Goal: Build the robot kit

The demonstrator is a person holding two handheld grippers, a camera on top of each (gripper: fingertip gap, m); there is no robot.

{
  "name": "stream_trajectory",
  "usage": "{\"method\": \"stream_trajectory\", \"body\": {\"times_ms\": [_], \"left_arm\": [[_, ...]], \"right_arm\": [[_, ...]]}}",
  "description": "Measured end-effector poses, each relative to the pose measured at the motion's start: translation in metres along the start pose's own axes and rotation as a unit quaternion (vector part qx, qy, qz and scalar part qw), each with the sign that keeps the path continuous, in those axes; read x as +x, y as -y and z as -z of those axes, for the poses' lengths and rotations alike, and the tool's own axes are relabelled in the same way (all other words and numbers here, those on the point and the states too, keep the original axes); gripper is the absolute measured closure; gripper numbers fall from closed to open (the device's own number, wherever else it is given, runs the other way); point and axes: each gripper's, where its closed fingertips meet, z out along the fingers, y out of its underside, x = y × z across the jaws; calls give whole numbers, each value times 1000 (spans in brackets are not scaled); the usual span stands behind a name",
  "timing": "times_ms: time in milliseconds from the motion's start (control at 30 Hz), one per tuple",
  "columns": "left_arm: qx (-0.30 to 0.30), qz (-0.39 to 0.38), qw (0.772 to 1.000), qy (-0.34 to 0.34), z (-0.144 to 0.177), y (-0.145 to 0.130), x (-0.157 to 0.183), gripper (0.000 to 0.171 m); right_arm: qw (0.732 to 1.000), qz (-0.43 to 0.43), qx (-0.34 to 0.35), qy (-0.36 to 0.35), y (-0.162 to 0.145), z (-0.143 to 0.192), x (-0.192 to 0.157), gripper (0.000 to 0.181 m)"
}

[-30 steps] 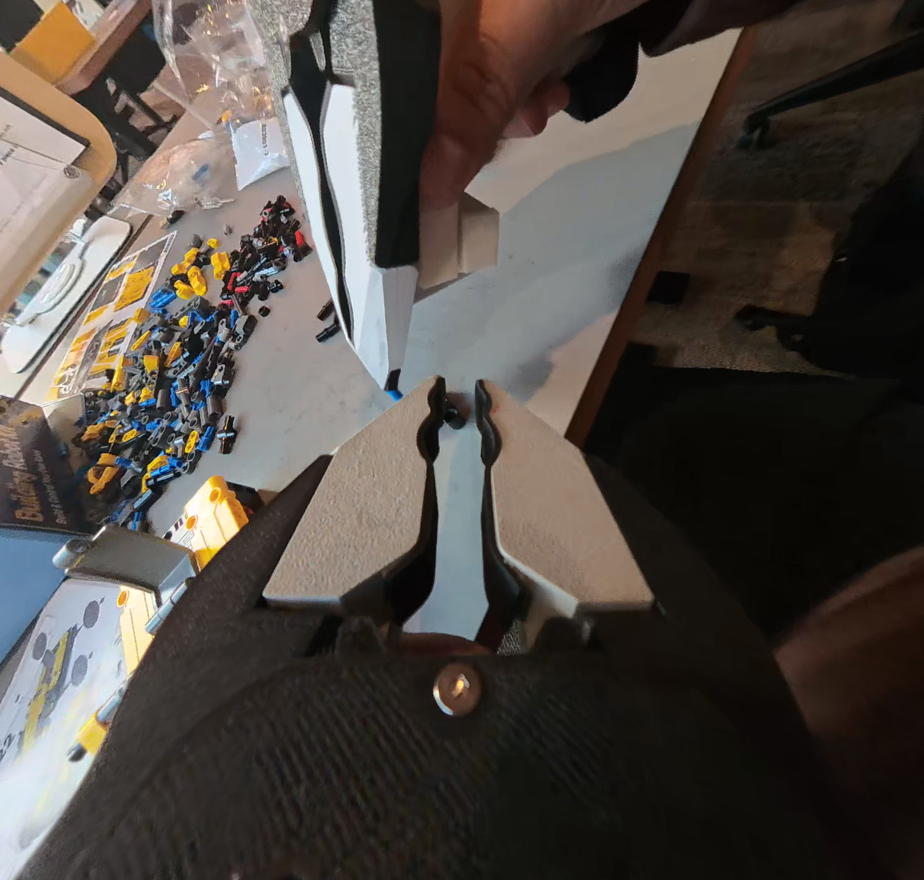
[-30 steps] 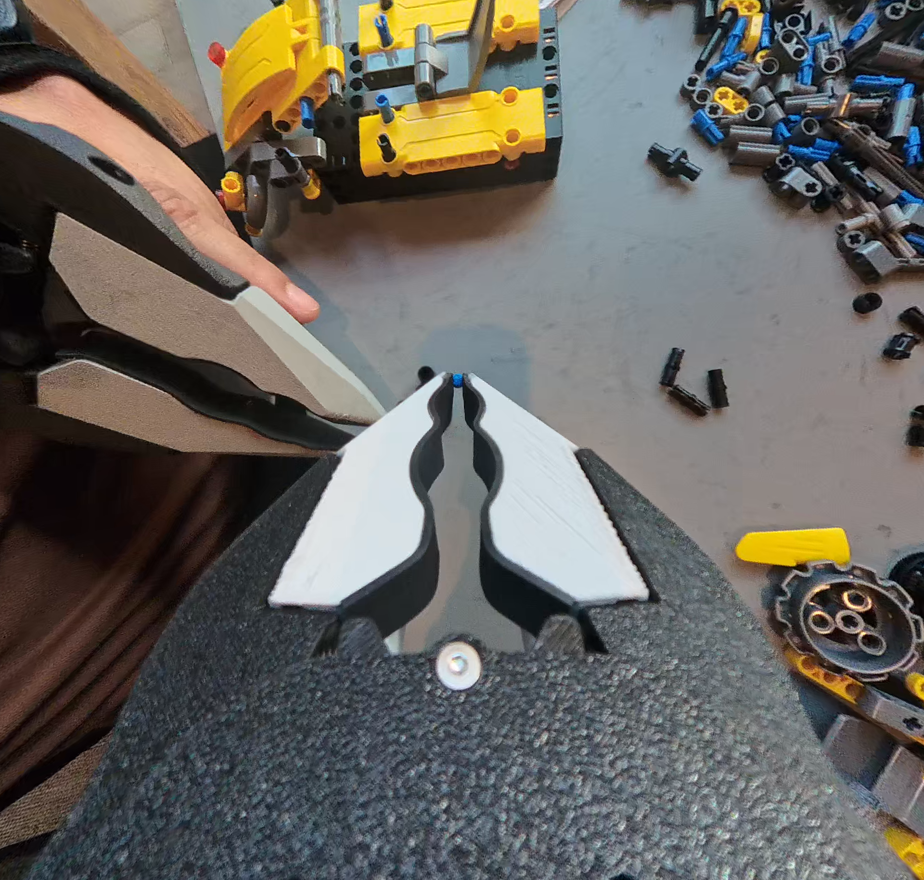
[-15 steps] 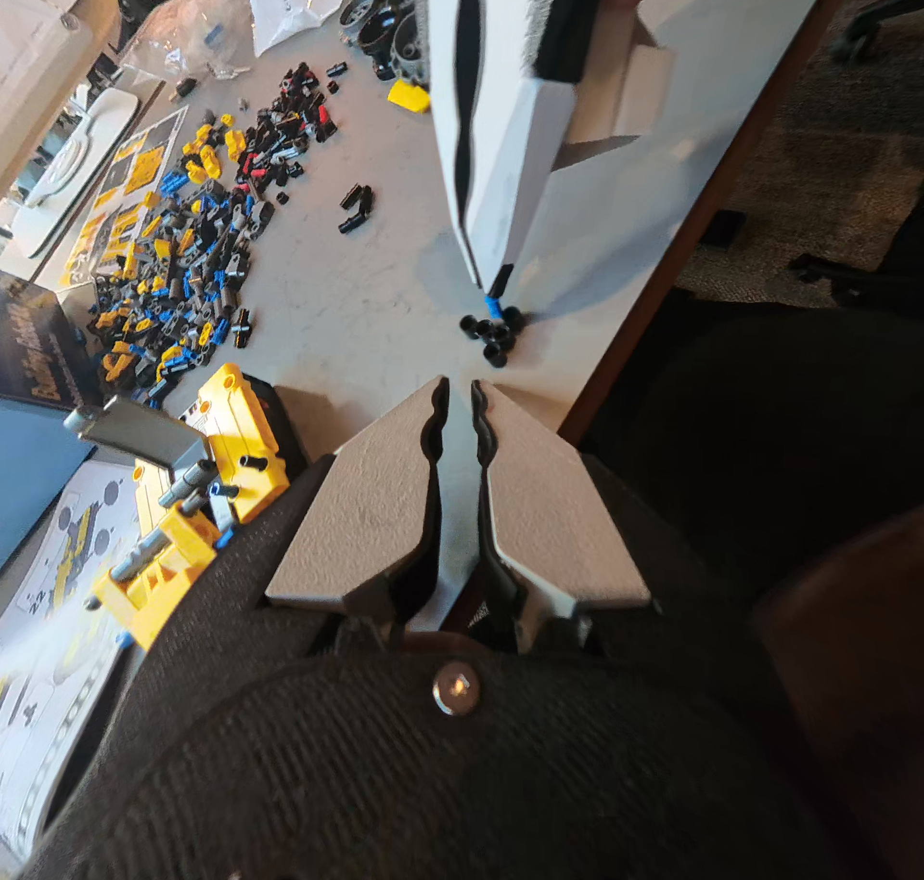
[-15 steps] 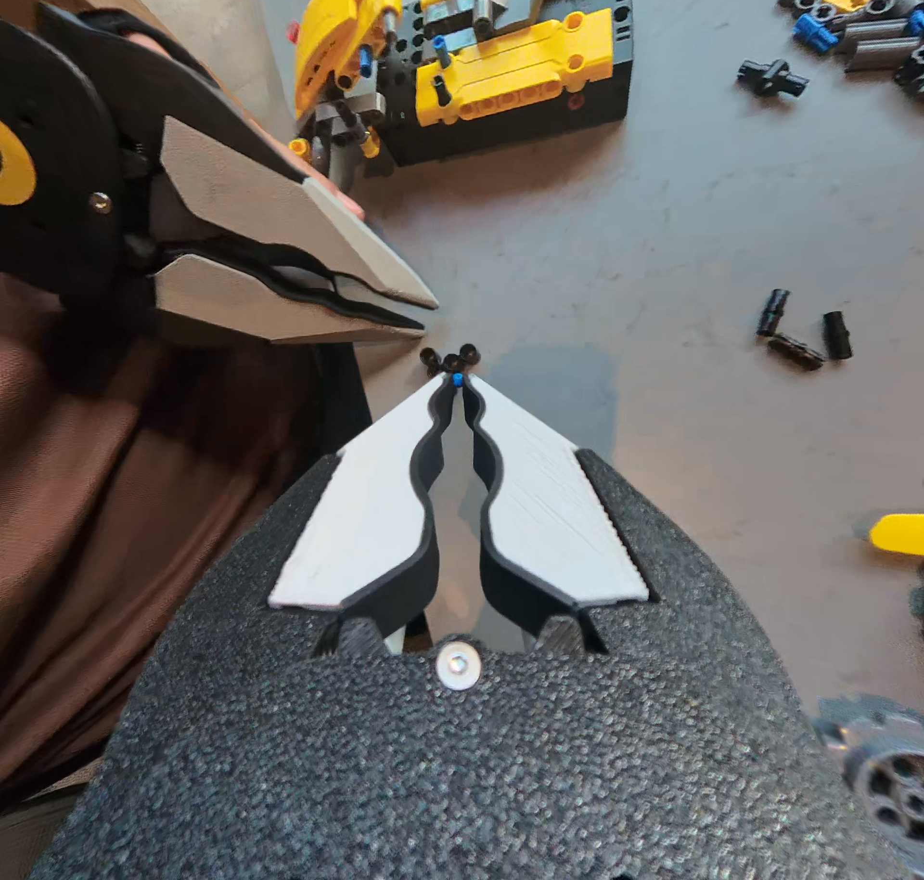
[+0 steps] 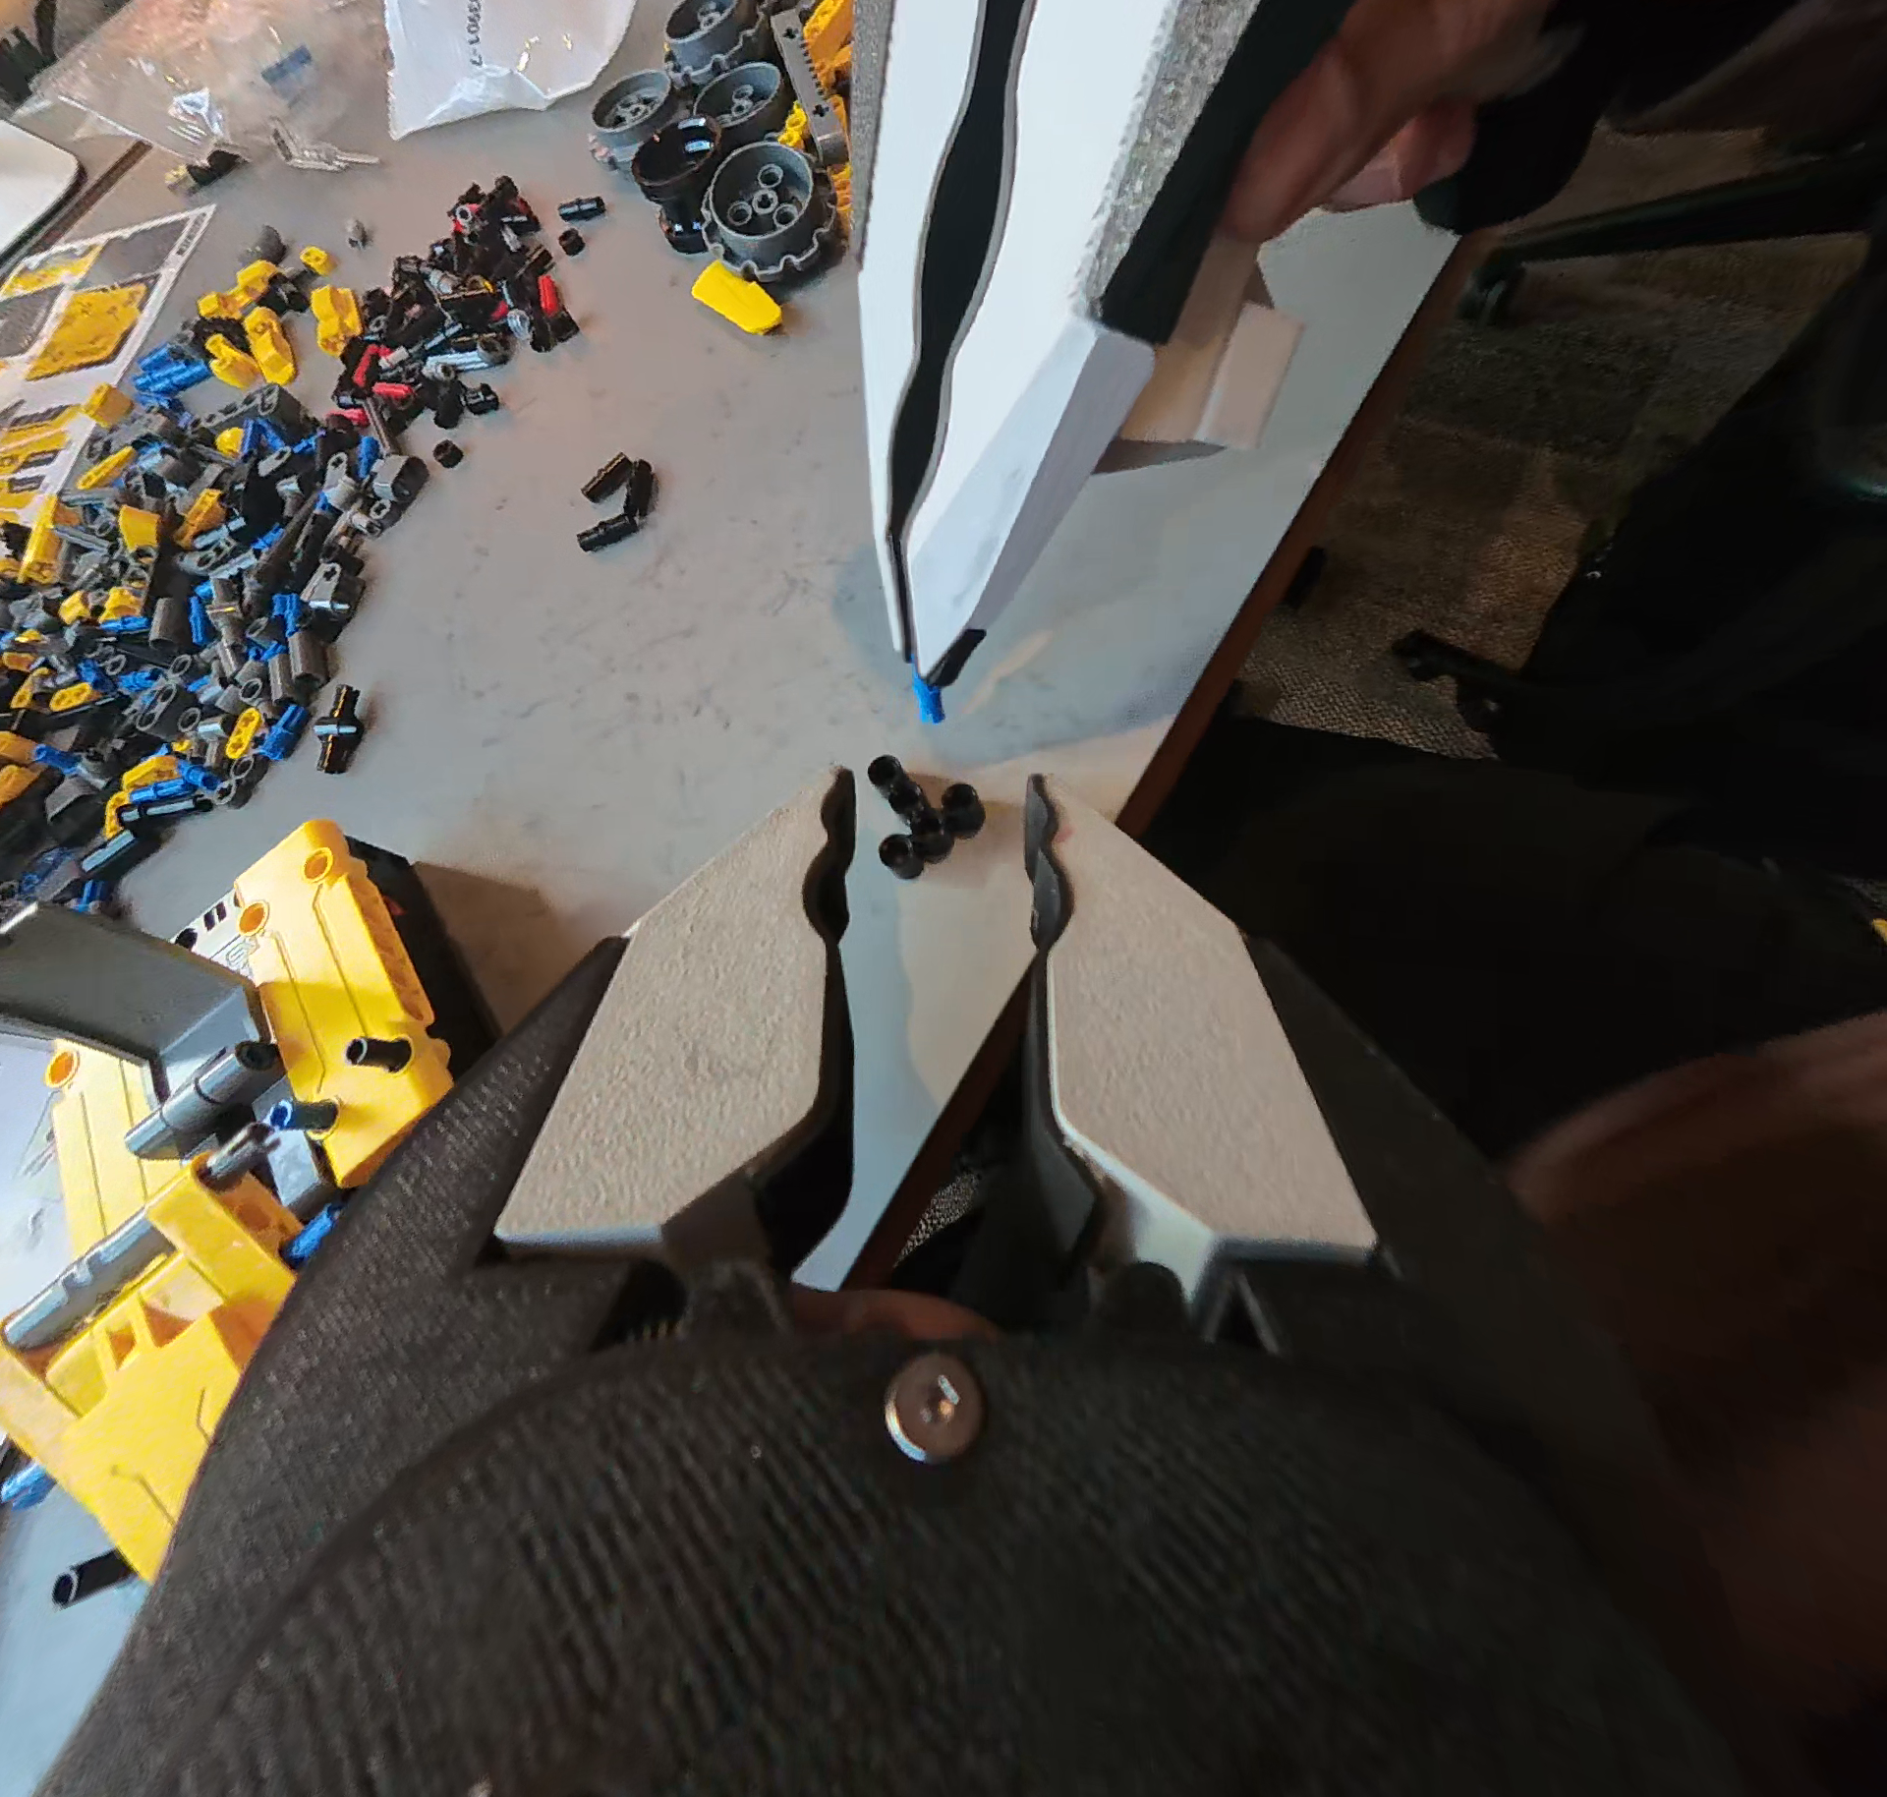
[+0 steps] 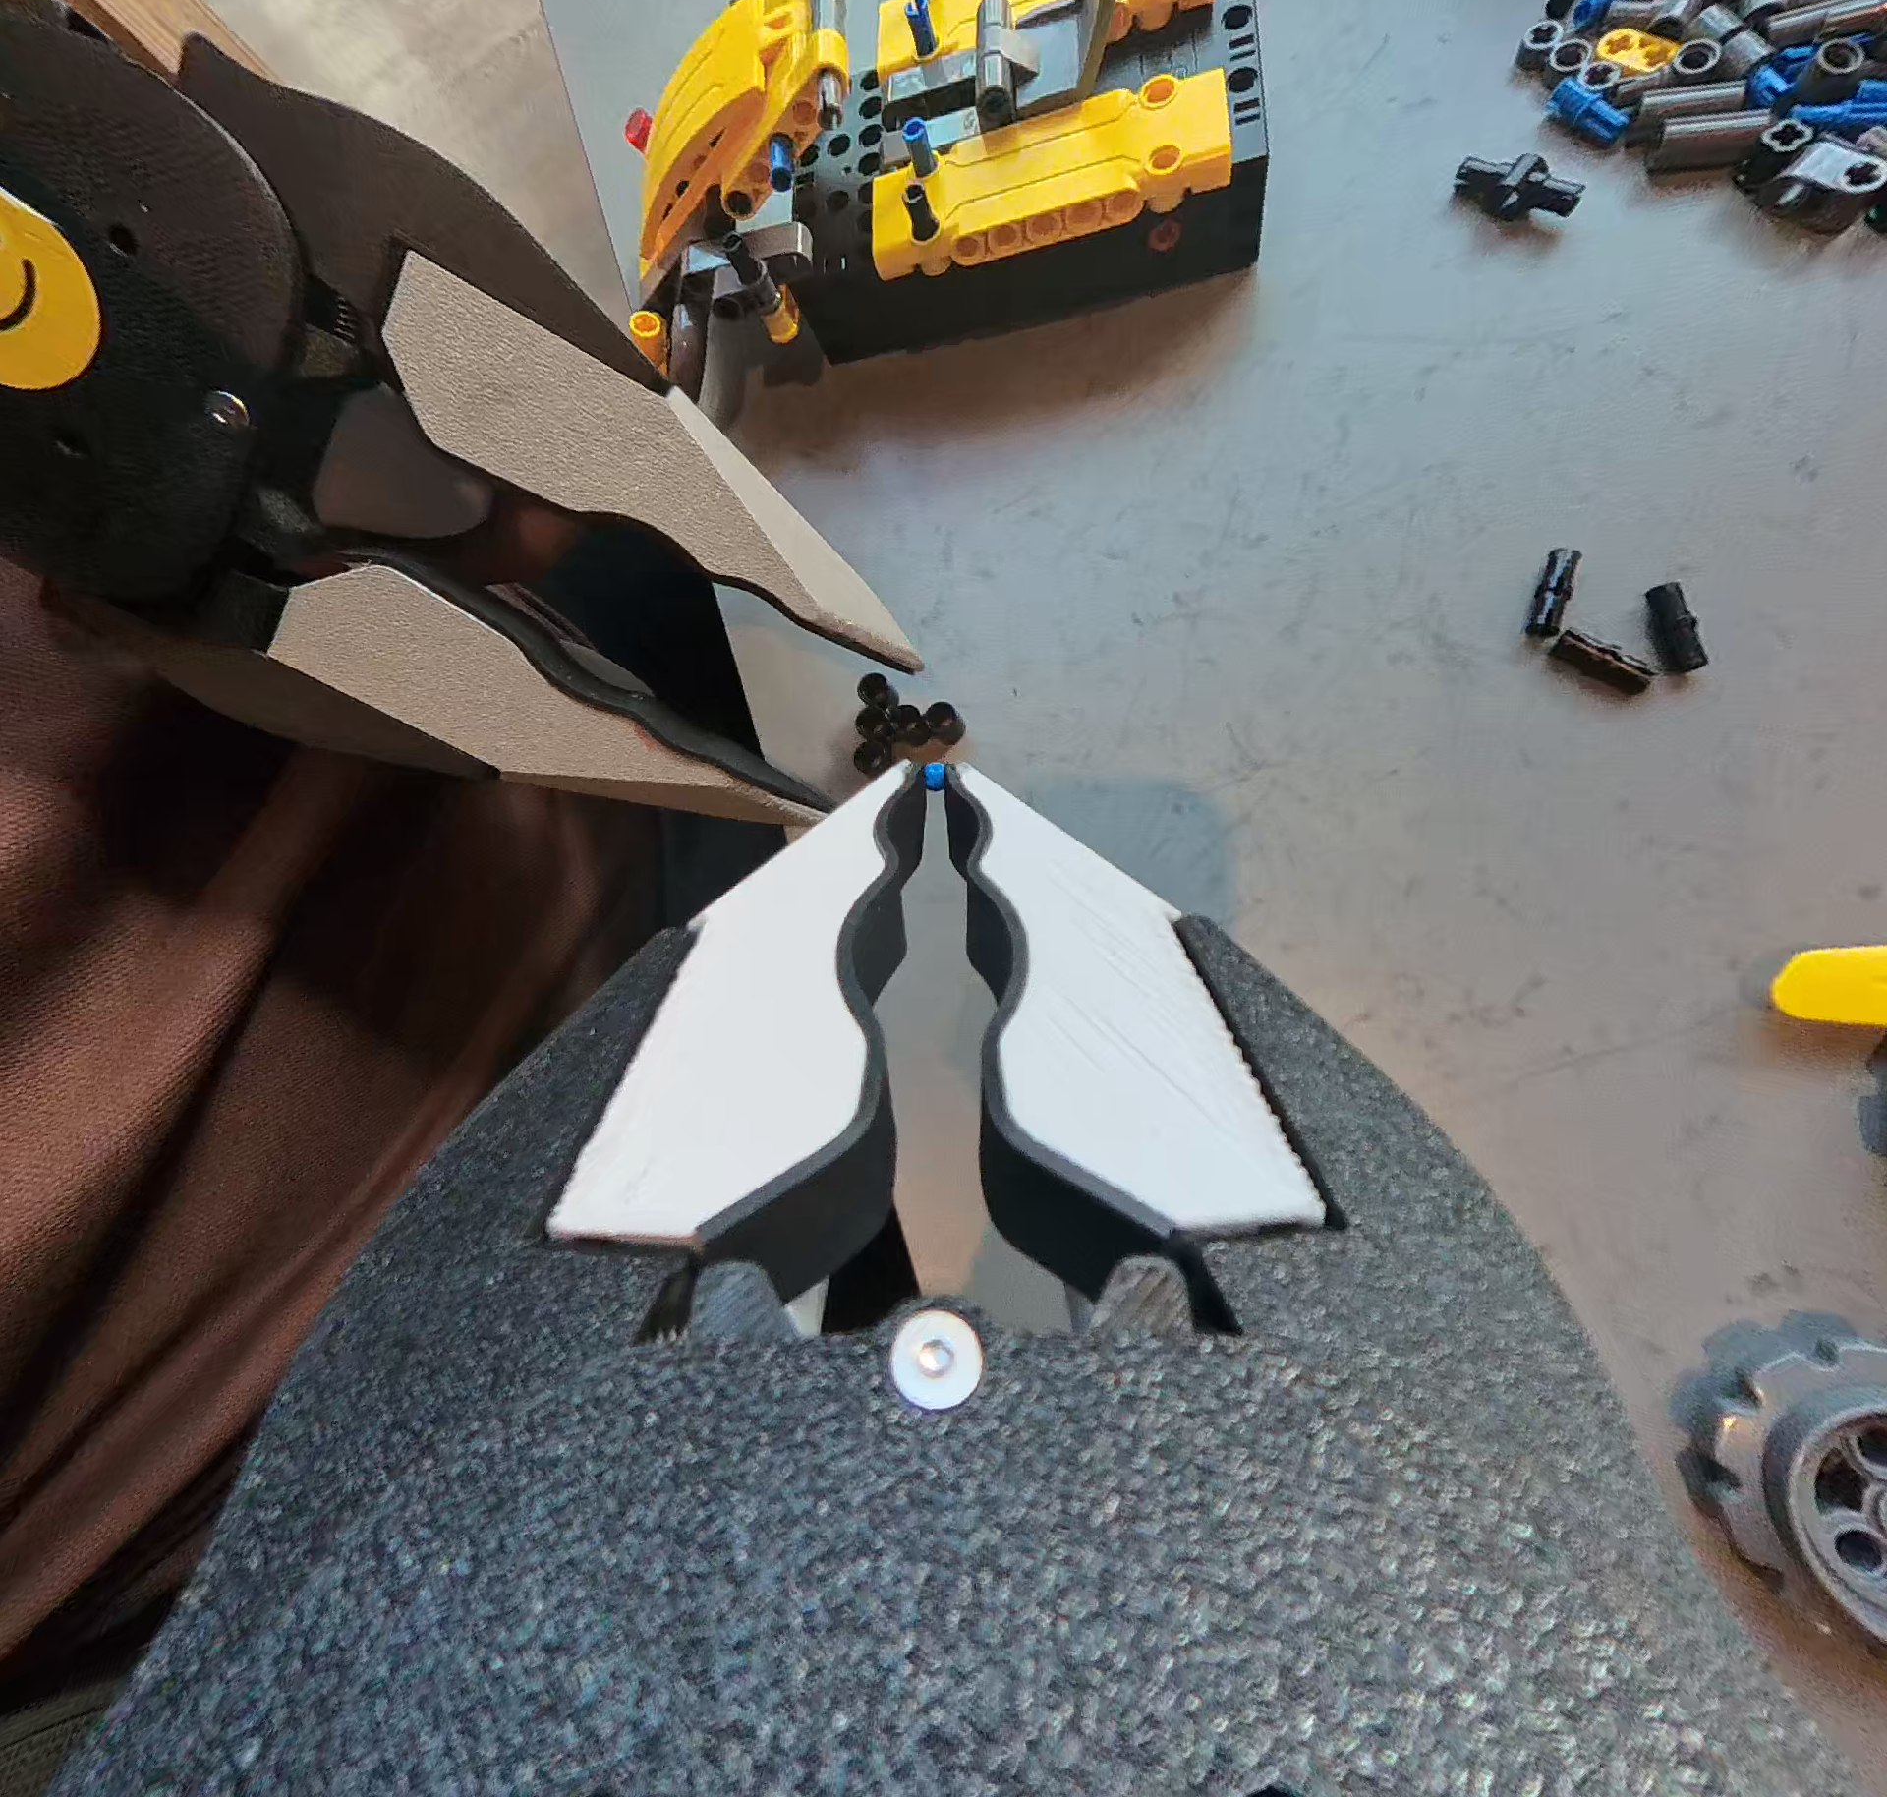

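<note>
Left gripper [image 5: 934, 793] is hanging spread around the black piece [image 5: 924, 813] lying near the table [image 5: 613, 727] edge, while right gripper [image 6: 931, 773] is pinching a blue pin [image 6: 932, 778] just beside it; both parts looking light, rigid, slippery, best nipped across their middles.

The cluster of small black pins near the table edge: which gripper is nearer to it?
Left. The left gripper stands open around the black pins; the right gripper, shut on a blue pin, hangs just beside them.
</note>
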Motion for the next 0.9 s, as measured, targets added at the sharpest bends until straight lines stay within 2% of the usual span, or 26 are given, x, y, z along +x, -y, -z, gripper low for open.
{"method": "stream_trajectory", "body": {"times_ms": [433, 900], "left_arm": [[25, 27, 999, 1, 11, -9, 2, 132], [59, 36, 998, -11, 20, -22, -9, 136]], "right_arm": [[1000, -2, -4, 7, -1, 1, -5, 181], [999, -19, -29, 10, 9, -21, -17, 181]]}}
